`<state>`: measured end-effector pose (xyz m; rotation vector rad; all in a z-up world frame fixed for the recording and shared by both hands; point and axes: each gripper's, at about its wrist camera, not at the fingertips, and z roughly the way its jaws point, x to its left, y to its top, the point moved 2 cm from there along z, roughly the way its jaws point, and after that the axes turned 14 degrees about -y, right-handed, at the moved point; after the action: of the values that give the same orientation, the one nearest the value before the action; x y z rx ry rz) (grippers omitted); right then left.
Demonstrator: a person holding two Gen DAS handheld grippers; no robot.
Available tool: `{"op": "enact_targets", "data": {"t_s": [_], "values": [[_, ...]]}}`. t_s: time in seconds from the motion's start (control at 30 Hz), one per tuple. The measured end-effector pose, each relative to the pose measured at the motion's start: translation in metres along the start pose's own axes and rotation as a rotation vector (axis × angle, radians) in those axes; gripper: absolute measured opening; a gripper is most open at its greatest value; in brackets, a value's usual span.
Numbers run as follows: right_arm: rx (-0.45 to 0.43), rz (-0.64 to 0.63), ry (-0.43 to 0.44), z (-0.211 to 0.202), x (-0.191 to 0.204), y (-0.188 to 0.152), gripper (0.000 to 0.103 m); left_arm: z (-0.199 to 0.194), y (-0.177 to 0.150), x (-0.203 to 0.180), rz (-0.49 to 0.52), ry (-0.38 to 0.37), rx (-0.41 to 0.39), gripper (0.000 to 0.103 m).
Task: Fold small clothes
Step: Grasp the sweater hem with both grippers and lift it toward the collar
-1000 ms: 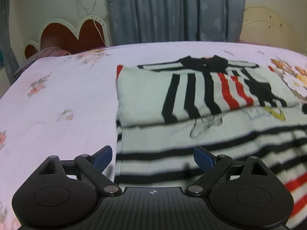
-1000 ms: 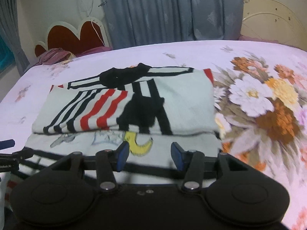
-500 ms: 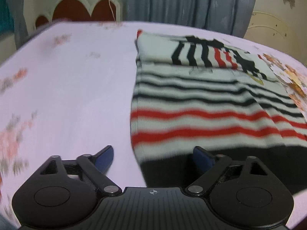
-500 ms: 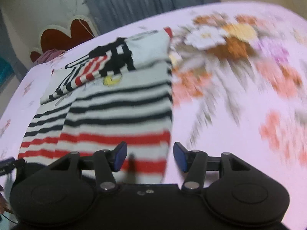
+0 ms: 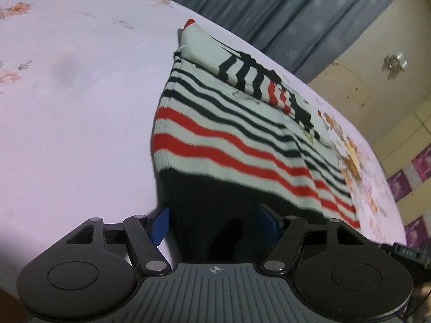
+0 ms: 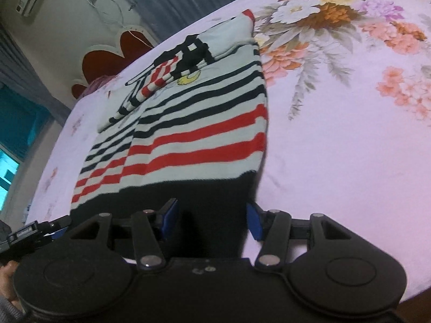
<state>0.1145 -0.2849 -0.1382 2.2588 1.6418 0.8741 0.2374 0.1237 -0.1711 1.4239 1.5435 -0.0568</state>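
While the striped sweater lay flat on the flowered bedsheet, its sleeves already folded across the chest, both claws sat at the black hem. The left gripper was closing with the hem's left corner between its pads, not yet pinched. The right gripper stood half open astride the right corner. One pad might have slid over the knit or caught the sheet too, so the hem would lift crooked.

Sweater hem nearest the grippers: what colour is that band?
Solid black hem, below red and white stripes; clearest in the right wrist view.
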Motion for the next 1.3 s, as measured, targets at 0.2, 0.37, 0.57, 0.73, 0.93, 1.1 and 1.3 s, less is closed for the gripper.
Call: {"op": "enact_targets", "data": {"t_s": [0.2,0.37,0.57,0.73,0.93,1.1,1.3], "values": [[0.032,0.097,0.051,0.013,-0.007,0.009,0.034,0.014,0.016,0.010,-0.091,-0.062,-0.051,0.054],[0.069,0.024,0.079,0.009,-0.003,-0.003,0.019,0.017,-0.004,-0.007,0.050,-0.062,0.032,0.048],[0.009,0.013,0.073,0.002,-0.001,0.005,0.006,-0.006,0.007,-0.007,0.023,-0.078,-0.128,0.005],[-0.001,-0.011,0.064,-0.003,-0.010,-0.001,0.006,0.005,-0.007,0.011,0.001,0.036,-0.024,0.005],[-0.051,0.012,0.096,-0.011,-0.006,0.010,0.006,-0.015,-0.001,-0.003,-0.044,-0.039,-0.144,0.005],[-0.168,-0.027,0.119,-0.034,0.008,0.049,0.006,-0.023,0.035,-0.020,-0.040,-0.094,-0.258,0.005],[-0.249,-0.011,0.115,-0.026,0.023,0.125,0.006,0.003,0.110,-0.029,-0.047,-0.137,-0.319,0.005]]}}
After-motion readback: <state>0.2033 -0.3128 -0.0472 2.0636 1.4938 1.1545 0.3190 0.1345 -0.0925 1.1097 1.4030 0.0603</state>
